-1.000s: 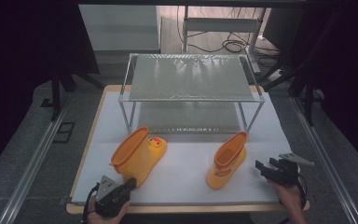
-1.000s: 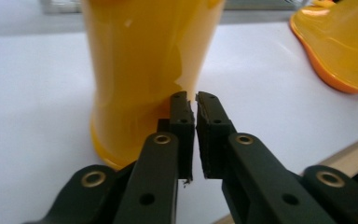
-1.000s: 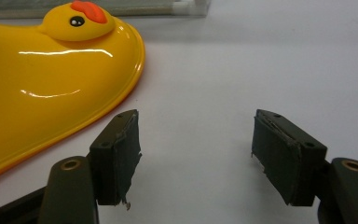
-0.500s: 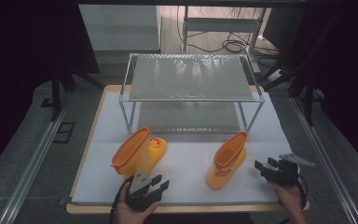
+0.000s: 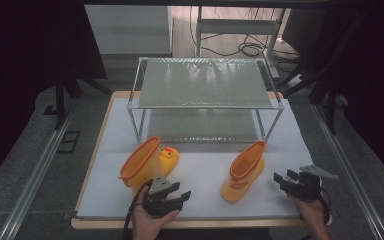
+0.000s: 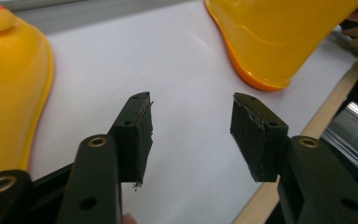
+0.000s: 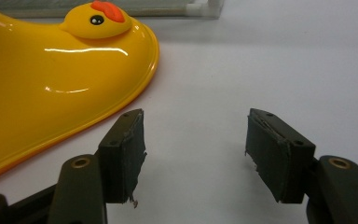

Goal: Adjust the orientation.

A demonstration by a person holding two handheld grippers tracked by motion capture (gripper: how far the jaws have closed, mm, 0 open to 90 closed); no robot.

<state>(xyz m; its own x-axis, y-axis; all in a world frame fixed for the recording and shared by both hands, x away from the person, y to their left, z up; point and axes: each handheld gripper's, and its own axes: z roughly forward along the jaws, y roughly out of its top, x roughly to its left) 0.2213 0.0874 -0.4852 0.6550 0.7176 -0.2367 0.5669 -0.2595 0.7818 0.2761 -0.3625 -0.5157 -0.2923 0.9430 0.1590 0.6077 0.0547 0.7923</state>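
Two yellow rubber boots with orange trim sit on the white tabletop (image 5: pixel 200 165), both in front of the metal wire rack (image 5: pixel 205 95) that stands at the far half of the surface. Taking that rack as the landmark: the left boot (image 5: pixel 147 161) lies tipped on its side just in front of the rack's front left leg, its orange-rimmed opening turned towards the left edge and a small duck head with a red crest on its toe. The right boot (image 5: pixel 243 170) stands upright just in front of the rack's front right leg, opening upward, well apart from the left boot.

The left gripper (image 5: pixel 177 196) is held by a hand at the near edge of the tabletop, farther from the rack than the left boot and just beside that boot's near side, pointing to the right across the bare white surface between the two boots. Its jaws have just been opening and now stand apart with nothing between them; in the left gripper view the pads (image 6: pixel 142 135) frame only white tabletop, with the left boot (image 6: pixel 9 93) at one side and the right boot (image 6: pixel 279 37) ahead at the other.

The right gripper (image 5: pixel 282 177) is held near the front right corner, to the right of the upright boot and near it without touching. Its jaws are spread and released, nothing held; the right gripper view shows the duck-headed toe of a boot (image 7: pixel 51 79) just beside its left pad (image 7: pixel 123 154), apart from it.
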